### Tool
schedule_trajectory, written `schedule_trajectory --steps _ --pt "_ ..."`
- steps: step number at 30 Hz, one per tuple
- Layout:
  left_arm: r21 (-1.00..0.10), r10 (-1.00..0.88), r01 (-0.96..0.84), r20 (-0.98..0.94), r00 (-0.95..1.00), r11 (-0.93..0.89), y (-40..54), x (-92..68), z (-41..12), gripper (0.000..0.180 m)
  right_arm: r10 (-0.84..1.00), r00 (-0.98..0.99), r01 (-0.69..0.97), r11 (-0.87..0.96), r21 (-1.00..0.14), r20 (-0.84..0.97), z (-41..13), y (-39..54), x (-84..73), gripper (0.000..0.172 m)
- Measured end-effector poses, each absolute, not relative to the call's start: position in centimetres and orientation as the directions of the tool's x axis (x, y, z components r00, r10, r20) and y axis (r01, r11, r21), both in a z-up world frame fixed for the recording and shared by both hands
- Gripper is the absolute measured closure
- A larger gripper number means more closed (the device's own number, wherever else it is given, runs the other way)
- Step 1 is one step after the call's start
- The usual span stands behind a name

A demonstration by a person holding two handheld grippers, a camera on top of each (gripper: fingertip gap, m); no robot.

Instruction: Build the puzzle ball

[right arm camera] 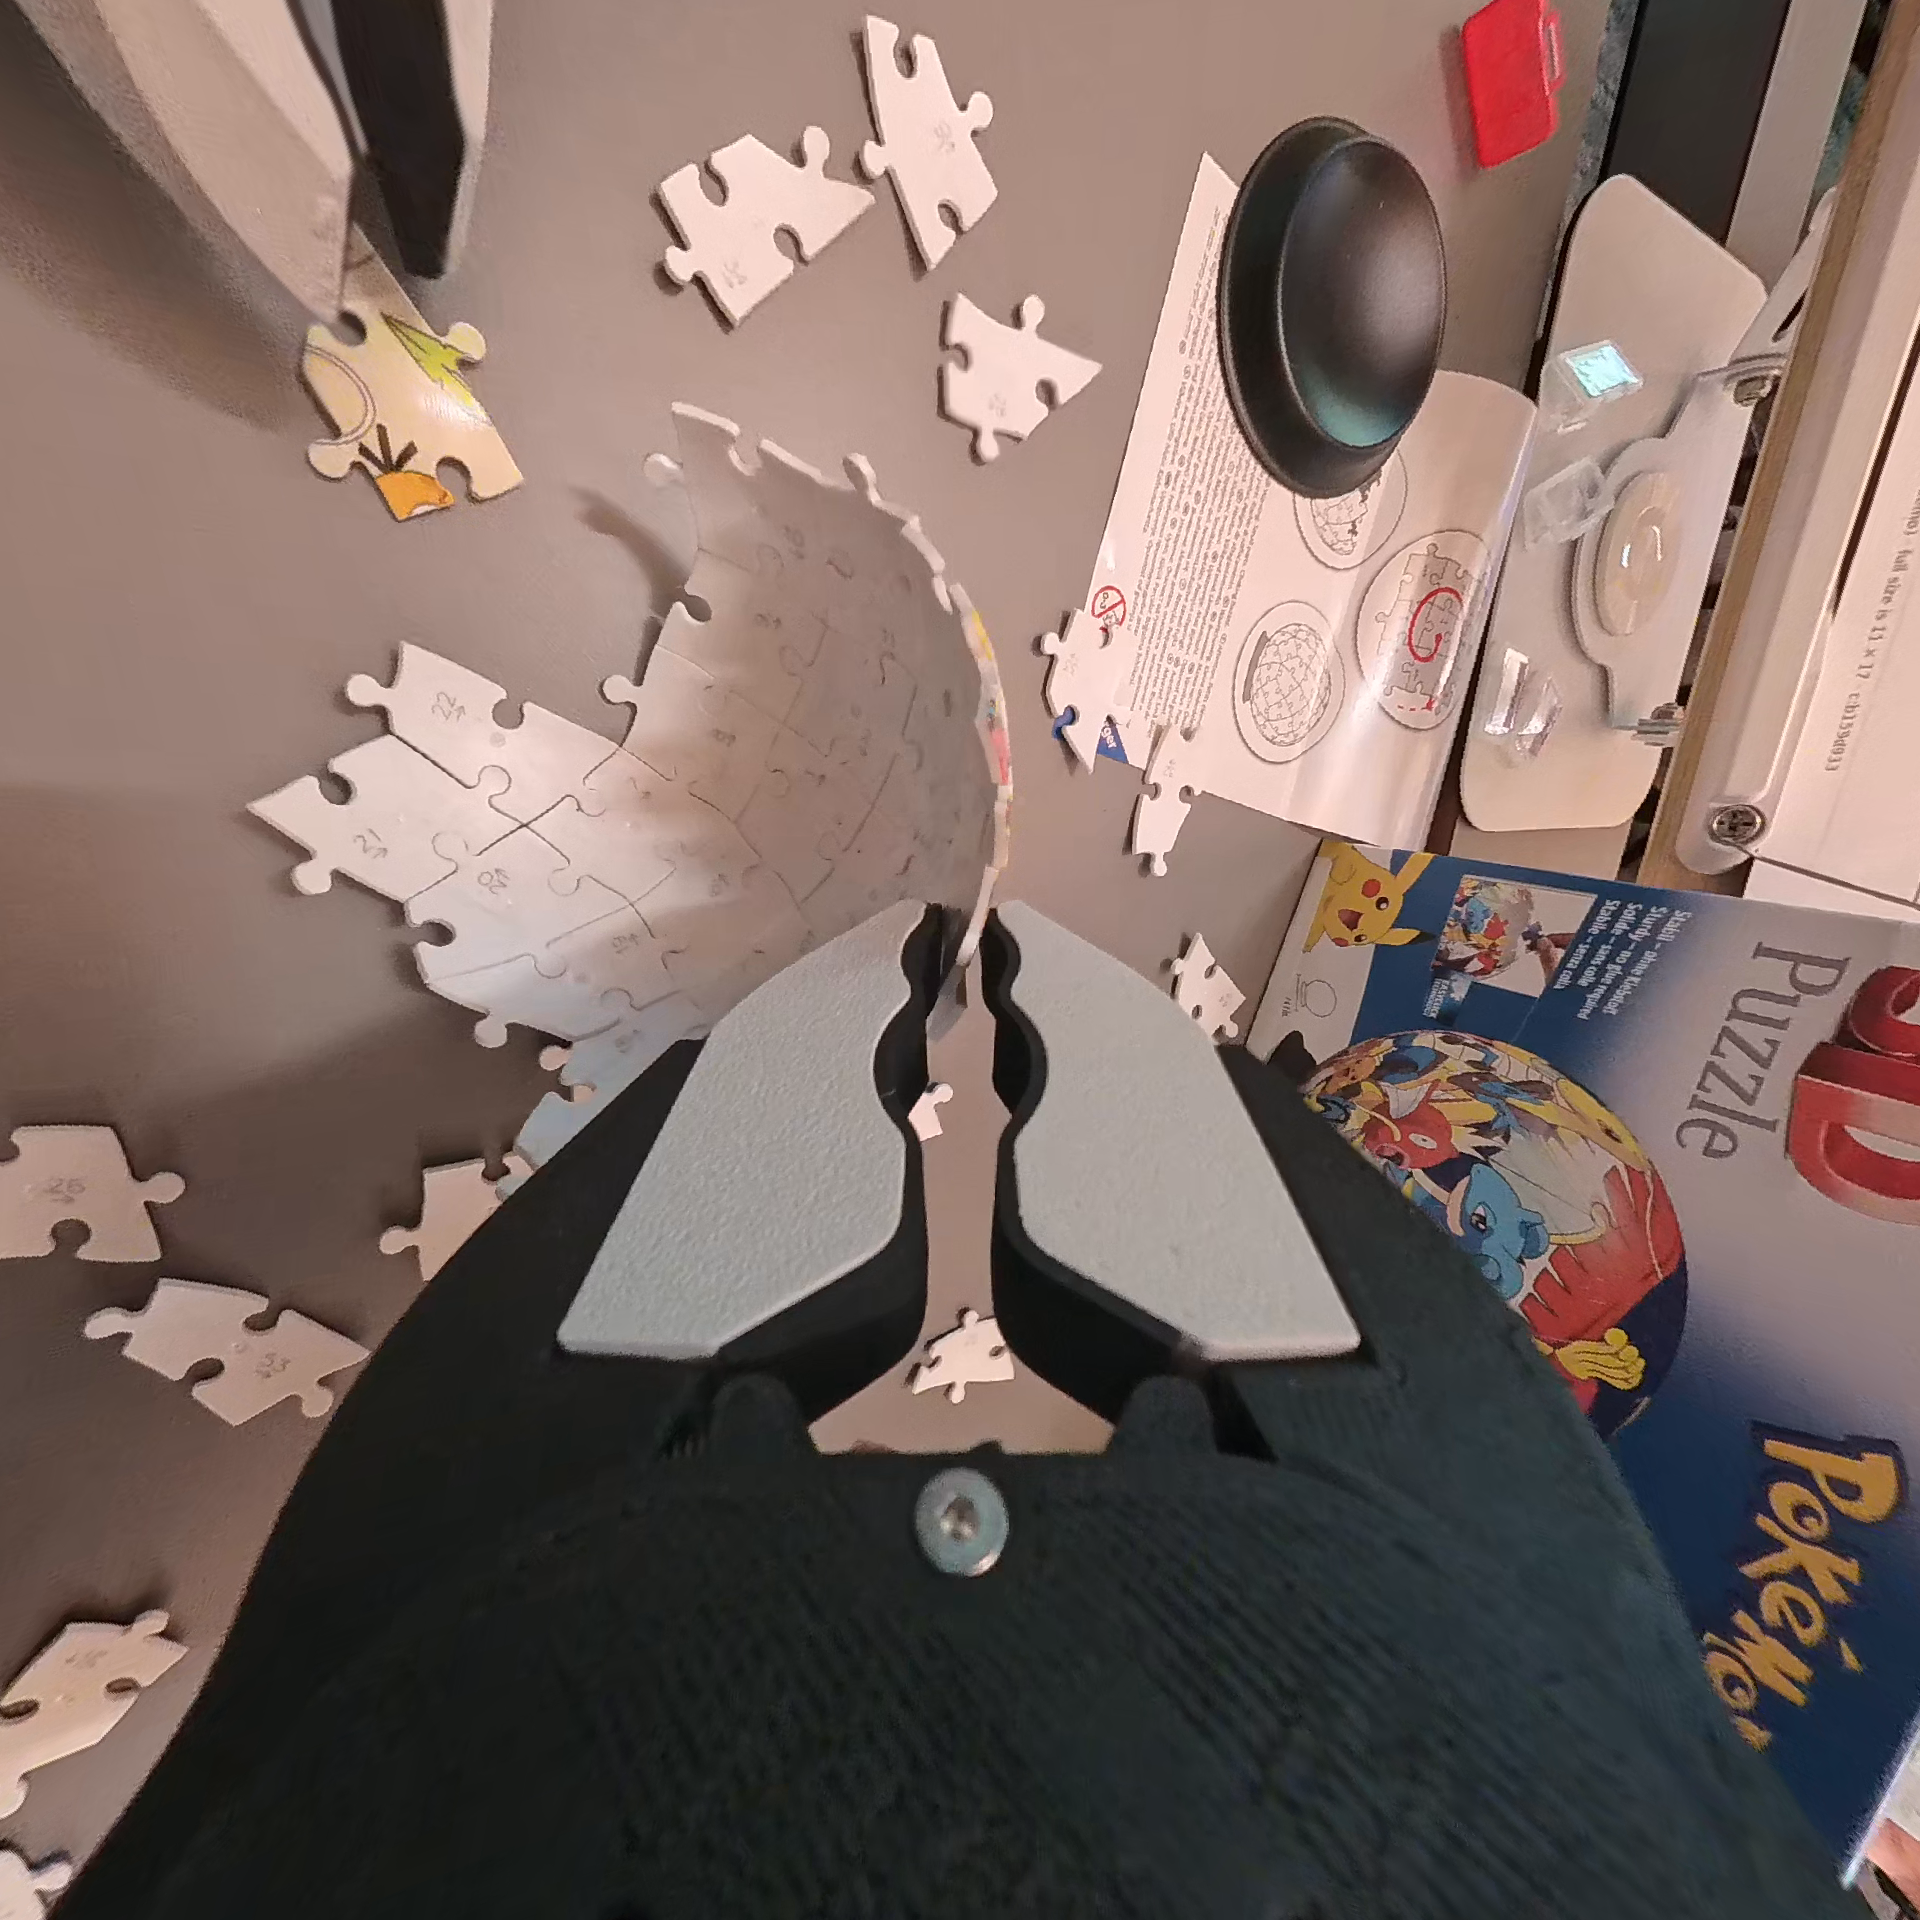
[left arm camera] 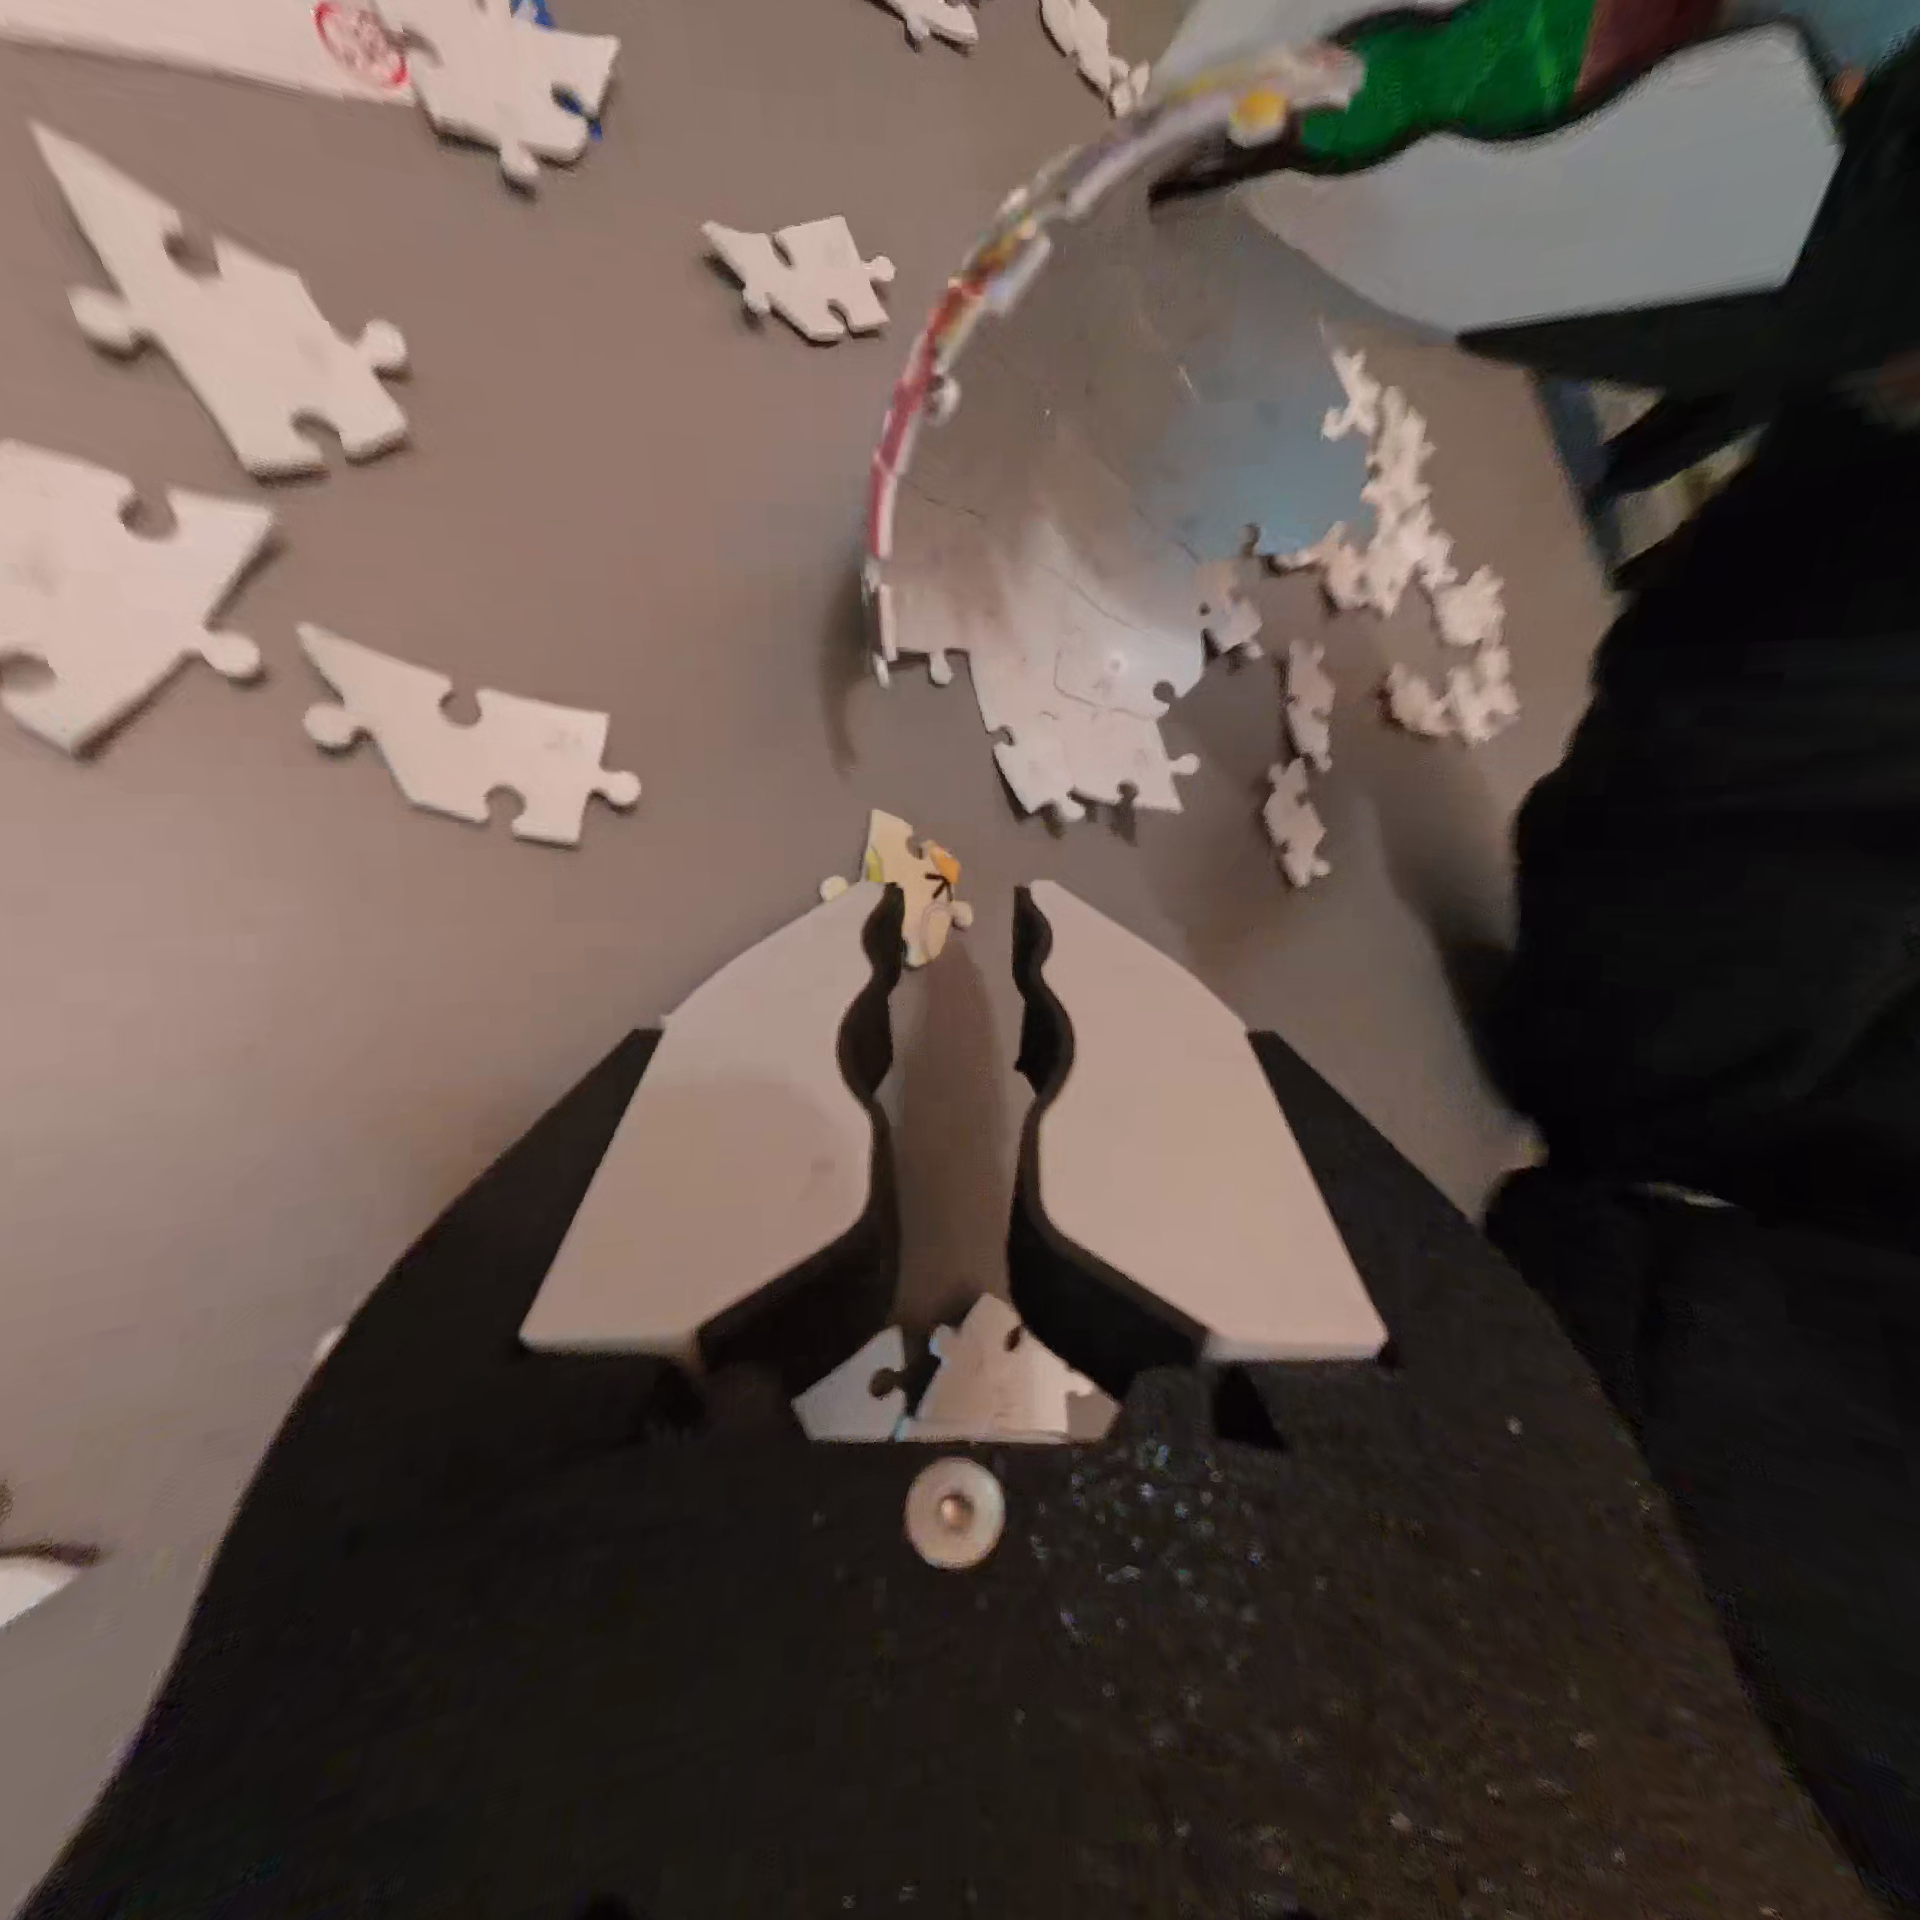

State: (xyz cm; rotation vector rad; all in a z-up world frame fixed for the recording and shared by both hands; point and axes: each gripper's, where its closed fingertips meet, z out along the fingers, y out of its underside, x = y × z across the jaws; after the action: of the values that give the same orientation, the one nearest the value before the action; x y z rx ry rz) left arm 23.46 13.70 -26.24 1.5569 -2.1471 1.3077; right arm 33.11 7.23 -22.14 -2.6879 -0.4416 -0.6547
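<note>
1. Shell: your curved, half-built puzzle shell [right arm camera: 727, 748] sits at bench [right arm camera: 156, 935] centre, white inside, printed outside.
2. Your right fingers [right arm camera: 1013, 956] pinch its rim at six o'clock.
3. Your left fingers [left arm camera: 883, 935] stand apart, a yellow-orange piece [left arm camera: 920, 894] against one pad.

The right tool [left arm camera: 1558, 156] is blurred, cut off.
</note>
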Motion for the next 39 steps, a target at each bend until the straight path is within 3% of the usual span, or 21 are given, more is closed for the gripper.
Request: schedule_trajectory --steps 3,5,7,9,12,19,22,24,26,28,30,32,35,39 --pt "-0.61 -0.735 -0.754 0.391 -0.554 0.244 14.1 23.6 -27.1 0.151 0.216 0.846 0.373 -0.893 -0.252 0.487 -22.1 7.2 33.1 0.165" --pt "-0.585 -0.746 -0.724 0.279 -0.604 0.367 14.4 23.3 -28.2 0.135 0.215 0.847 0.371 -0.894 -0.25 0.486 -22.1 7.2 33.1 0.165" --pt "-0.584 -0.73 -0.674 0.192 -0.656 0.452 14.4 23.3 -28.6 0.135 0.216 0.846 0.372 -0.894 -0.25 0.487 -22.1 7.2 33.1 0.165" --pt "-0.564 -0.712 -0.622 0.082 -0.697 0.543 14.8 23.5 -28.9 0.147 0.215 0.847 0.37 -0.895 -0.25 0.486 -22.1 7.2 33.1 0.165" --pt "-0.535 -0.669 -0.561 -0.01 -0.744 0.632 15.0 23.1 -29.1 0.18 0.215 0.846 0.371 -0.895 -0.248 0.488 -22.2 7.2 33.1 0.164" --pt "-0.552 -0.646 -0.486 -0.132 -0.752 0.678 15.3 23.4 -28.8 0.18 0.214 0.845 0.369 -0.897 -0.244 0.49 -22.2 7.2 33.2 0.164" --pt "-0.598 -0.59 -0.34 -0.288 -0.754 0.726 14.9 24.1 -27.1 0.18 0.211 0.847 0.365 -0.898 -0.246 0.487 -22.2 7.1 33.2 0.164" --pt "-0.65 -0.601 -0.325 -0.258 -0.756 0.687 14.0 23.8 -26.3 0.18 0.209 0.849 0.362 -0.9 -0.245 0.485 -22.3 7.0 33.3 0.164" --pt "-0.697 -0.697 -0.441 -0.117 -0.708 0.565 13.9 24.0 -26.3 0.18 0.206 0.851 0.358 -0.901 -0.246 0.483 -22.3 6.9 33.3 0.164" --pt "-0.698 -0.743 -0.452 -0.174 -0.646 0.556 15.3 25.2 -26.3 0.18 0.206 0.852 0.356 -0.902 -0.245 0.482 -22.3 6.9 33.3 0.164" --pt "-0.644 -0.704 -0.433 -0.24 -0.668 0.63 15.6 25.0 -27.0 0.151 0.205 0.852 0.355 -0.902 -0.244 0.482 -22.4 6.9 33.3 0.164" --pt "-0.58 -0.687 -0.467 -0.239 -0.686 0.668 15.2 24.4 -28.1 0.147 0.204 0.852 0.355 -0.902 -0.245 0.482 -22.4 6.9 33.3 0.164" --pt "-0.58 -0.74 -0.535 -0.189 -0.645 0.614 14.3 24.6 -28.5 0.14 0.203 0.853 0.354 -0.902 -0.247 0.48 -22.4 6.9 33.3 0.164" --pt "-0.569 -0.806 -0.648 -0.043 -0.591 0.506 13.6 24.4 -28.9 0.152 0.201 0.855 0.351 -0.903 -0.249 0.477 -22.4 6.8 33.3 0.164"
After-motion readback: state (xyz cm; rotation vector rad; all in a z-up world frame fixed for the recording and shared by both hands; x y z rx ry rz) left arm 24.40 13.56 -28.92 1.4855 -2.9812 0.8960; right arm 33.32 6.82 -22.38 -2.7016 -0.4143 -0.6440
